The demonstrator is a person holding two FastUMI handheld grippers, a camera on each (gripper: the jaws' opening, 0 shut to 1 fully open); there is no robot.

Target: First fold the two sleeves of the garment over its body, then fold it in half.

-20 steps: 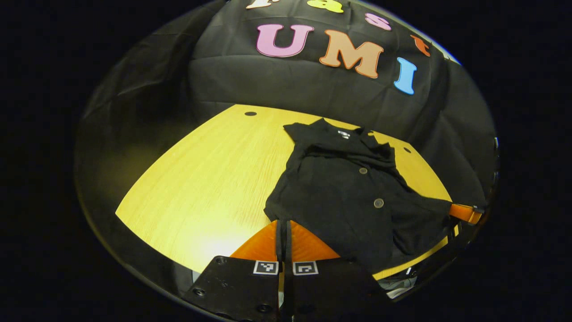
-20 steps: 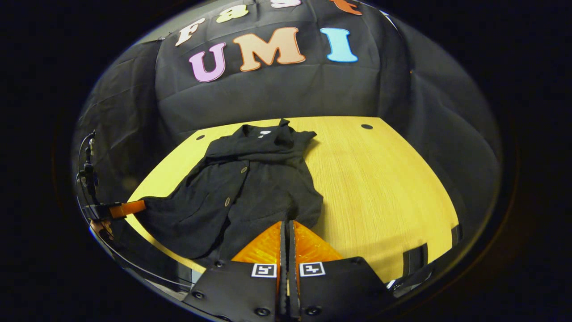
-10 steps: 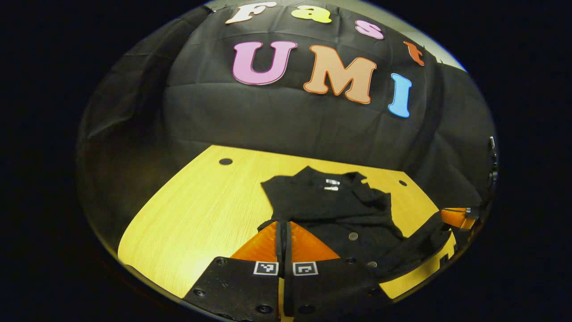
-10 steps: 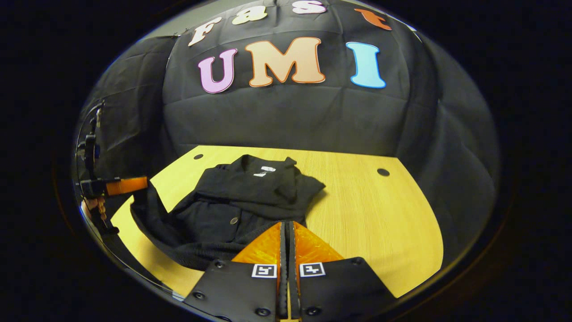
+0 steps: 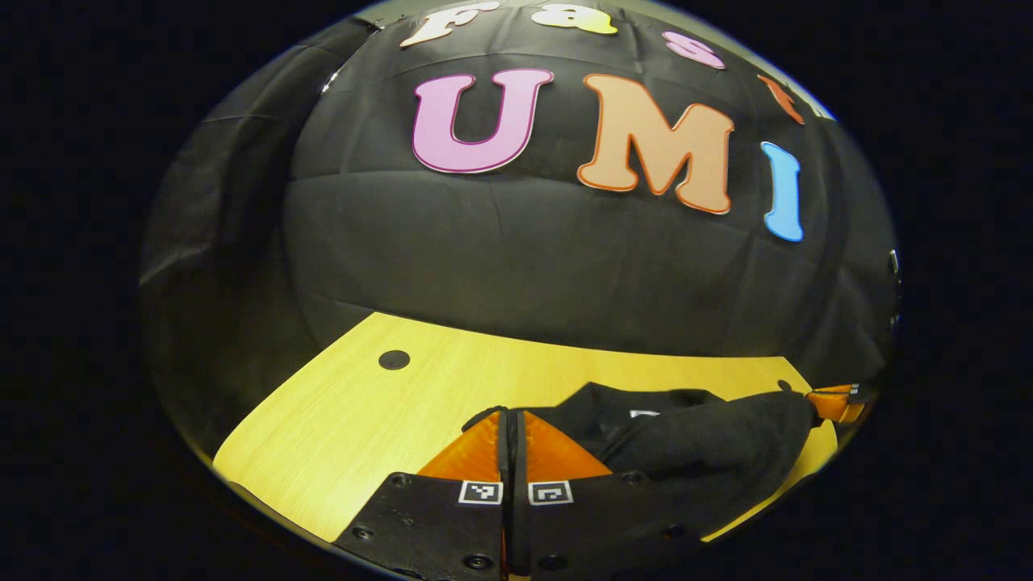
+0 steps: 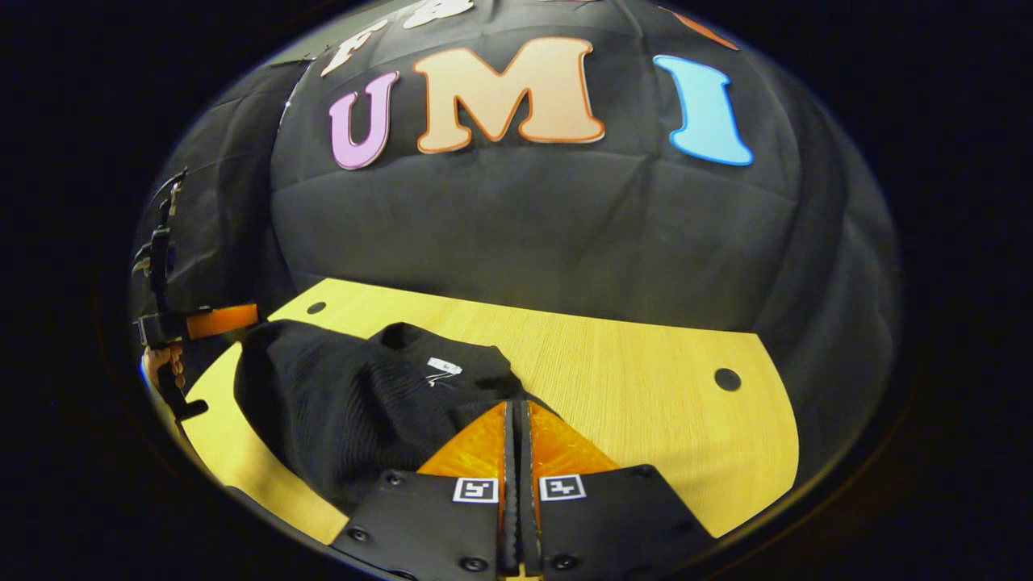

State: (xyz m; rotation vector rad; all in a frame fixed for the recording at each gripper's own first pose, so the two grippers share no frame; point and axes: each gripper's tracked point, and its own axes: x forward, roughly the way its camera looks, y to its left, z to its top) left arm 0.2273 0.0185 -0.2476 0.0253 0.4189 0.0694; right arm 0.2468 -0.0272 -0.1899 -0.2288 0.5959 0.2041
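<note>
We're in the half-fold now, by the look of it. The garment (image 6: 347, 403) lies on the table (image 6: 646, 387), and its lower part is lifted and doubled toward the collar, where a small white label (image 6: 442, 367) shows. In the left gripper view the raised cloth (image 5: 710, 440) forms a thick roll that hangs above the collar end.

Our left gripper (image 5: 511, 420) has its fingers drawn together to a thin slit, with dark fabric right at the tips; we judge it is pinching a hem corner, though the pinch itself is hidden. Our right gripper (image 6: 514, 407) is the same: narrow, fingers nearly meeting, cloth bunched at the tips. In the right gripper view we also spot the left gripper off at the left edge, with a hand (image 6: 161, 363) below it and the cloth's far corner running up to it.

How far along? No sleeve sticks out to either side, so we judge the sleeve folds done, though the lifted layer covers most of the body and we can't confirm it. What's left: carry the hem over to the collar, lay it flat, let go, and perhaps smooth it.

Containers: we see none here, just the table with its small round holes (image 6: 727, 378).
</note>
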